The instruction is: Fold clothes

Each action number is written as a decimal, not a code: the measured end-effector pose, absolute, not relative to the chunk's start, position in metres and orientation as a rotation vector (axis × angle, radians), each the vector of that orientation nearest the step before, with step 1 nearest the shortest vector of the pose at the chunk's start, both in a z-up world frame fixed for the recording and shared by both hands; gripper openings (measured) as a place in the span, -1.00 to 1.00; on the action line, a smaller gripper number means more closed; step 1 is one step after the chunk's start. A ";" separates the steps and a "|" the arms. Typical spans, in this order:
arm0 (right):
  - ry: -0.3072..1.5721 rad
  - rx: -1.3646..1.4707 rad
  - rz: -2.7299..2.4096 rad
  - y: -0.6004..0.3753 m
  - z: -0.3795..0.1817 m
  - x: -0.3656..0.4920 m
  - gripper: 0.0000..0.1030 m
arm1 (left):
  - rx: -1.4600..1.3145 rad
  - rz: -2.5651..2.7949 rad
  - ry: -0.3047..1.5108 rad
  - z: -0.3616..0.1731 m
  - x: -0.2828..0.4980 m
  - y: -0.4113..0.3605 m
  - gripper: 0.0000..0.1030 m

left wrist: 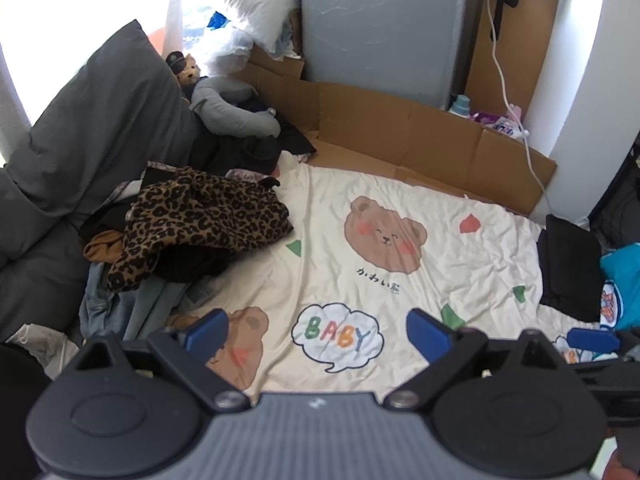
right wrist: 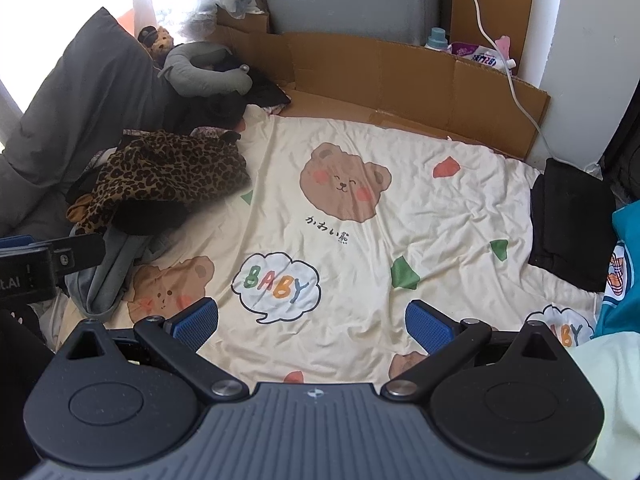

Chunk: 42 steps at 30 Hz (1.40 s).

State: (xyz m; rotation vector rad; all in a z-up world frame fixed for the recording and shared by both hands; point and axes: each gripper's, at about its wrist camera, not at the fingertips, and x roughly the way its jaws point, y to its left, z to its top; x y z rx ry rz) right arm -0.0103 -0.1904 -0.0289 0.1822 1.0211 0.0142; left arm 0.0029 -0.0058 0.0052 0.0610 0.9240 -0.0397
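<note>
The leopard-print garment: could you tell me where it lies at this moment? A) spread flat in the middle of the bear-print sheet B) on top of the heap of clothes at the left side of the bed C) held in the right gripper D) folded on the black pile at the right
B: the leopard-print garment lies crumpled atop the heap of clothes at the bed's left side, while both the left gripper and right gripper are open and empty.

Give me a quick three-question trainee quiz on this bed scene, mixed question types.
1. True or false: the left hand-held gripper is open and holds nothing.
2. The leopard-print garment lies: A) on the unfolded pile, B) on the cardboard, C) in the right hand-held gripper.
3. Fill in: the folded black garment sits at the sheet's ____ edge.

Key: 1 true; 2 A; 3 right.
</note>
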 end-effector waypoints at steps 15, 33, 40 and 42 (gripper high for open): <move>1.023 0.192 0.002 -0.191 -0.034 -0.008 0.99 | 0.052 -0.029 0.935 0.006 0.008 -0.005 0.88; 1.015 0.222 -0.006 -0.201 -0.033 -0.005 0.99 | 0.032 -0.030 0.923 -0.001 0.022 0.001 0.88; 0.989 0.230 0.001 -0.206 -0.030 -0.002 0.99 | 0.030 -0.054 0.909 -0.001 0.032 0.010 0.87; 0.983 0.241 0.006 -0.208 -0.029 -0.001 0.99 | 0.029 -0.061 0.905 -0.001 0.034 0.013 0.85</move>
